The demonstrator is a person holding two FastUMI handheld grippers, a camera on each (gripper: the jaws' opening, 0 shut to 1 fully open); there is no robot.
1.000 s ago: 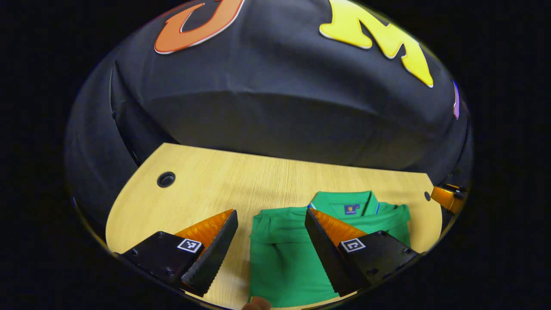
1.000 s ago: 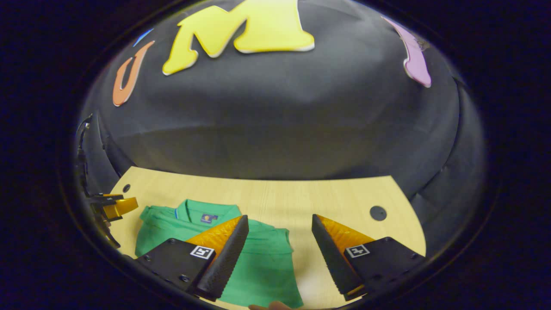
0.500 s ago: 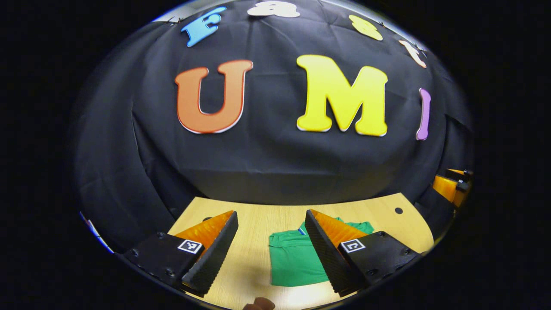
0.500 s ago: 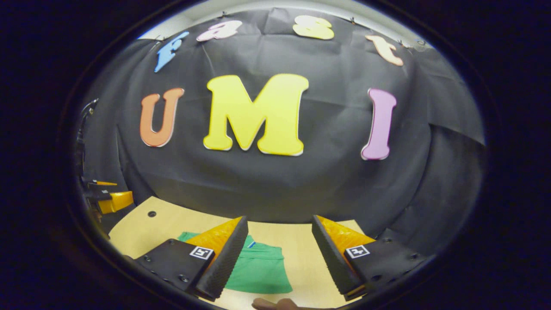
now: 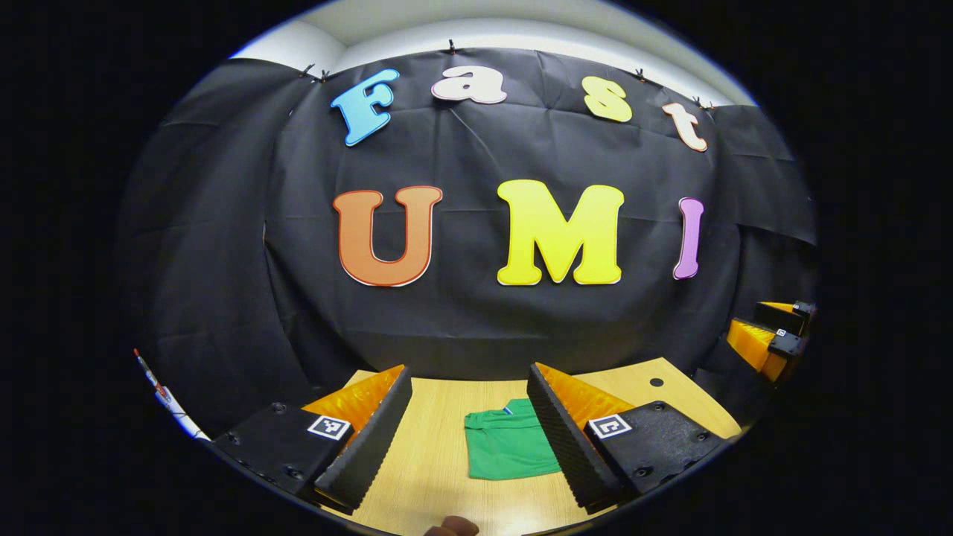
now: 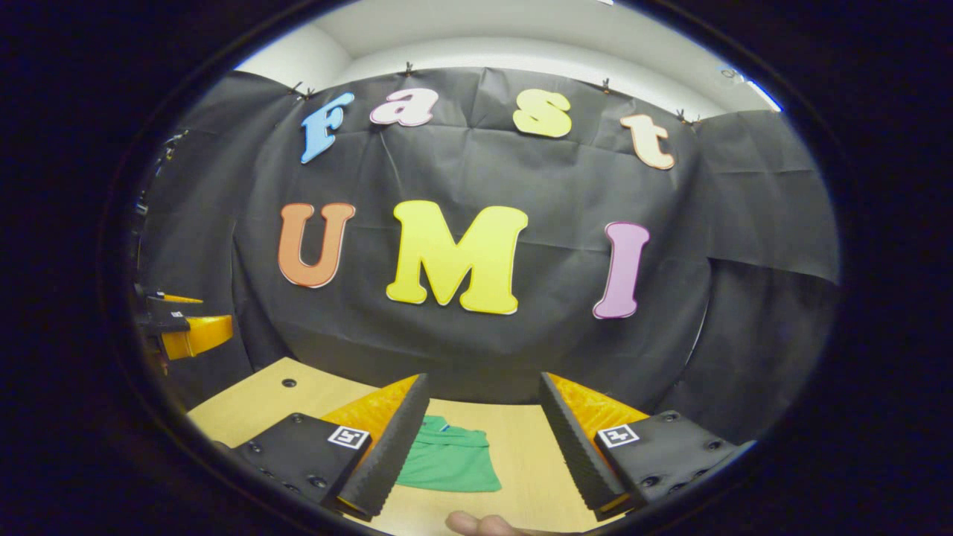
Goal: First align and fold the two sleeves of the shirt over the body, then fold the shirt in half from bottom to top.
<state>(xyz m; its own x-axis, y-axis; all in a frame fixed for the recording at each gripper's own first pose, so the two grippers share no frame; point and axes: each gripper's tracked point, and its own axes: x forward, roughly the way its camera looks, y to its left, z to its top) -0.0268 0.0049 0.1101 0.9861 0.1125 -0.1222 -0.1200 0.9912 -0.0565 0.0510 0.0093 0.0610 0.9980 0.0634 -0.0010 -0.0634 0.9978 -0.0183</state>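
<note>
In the left gripper view, the left gripper (image 5: 469, 439) stands wide apart, with nothing between its fingers. The green shirt (image 5: 508, 450), folded into a compact rectangle, lies flat on the wooden table (image 5: 432, 461) at about 5 o'clock from the view's centre; it shows in the gap between the fingers, close against the inner edge of the finger toward 4 o'clock and apart from the one toward 7 o'clock. A fingertip (image 5: 450, 527) of the holding hand peeks in at 6 o'clock. The right gripper (image 5: 767, 335) shows at 3 o'clock, off the table's edge. In the right gripper view, the right gripper (image 6: 484, 447) is likewise spread wide and holds nothing. The folded shirt (image 6: 450, 467) lies on the table (image 6: 246, 406) at 6 o'clock, partly hidden behind the finger toward 7 o'clock and well clear of the one toward 5 o'clock. The left gripper (image 6: 186, 331) shows at 9 o'clock, and a finger (image 6: 476, 524) of the hand at 6 o'clock.
</note>
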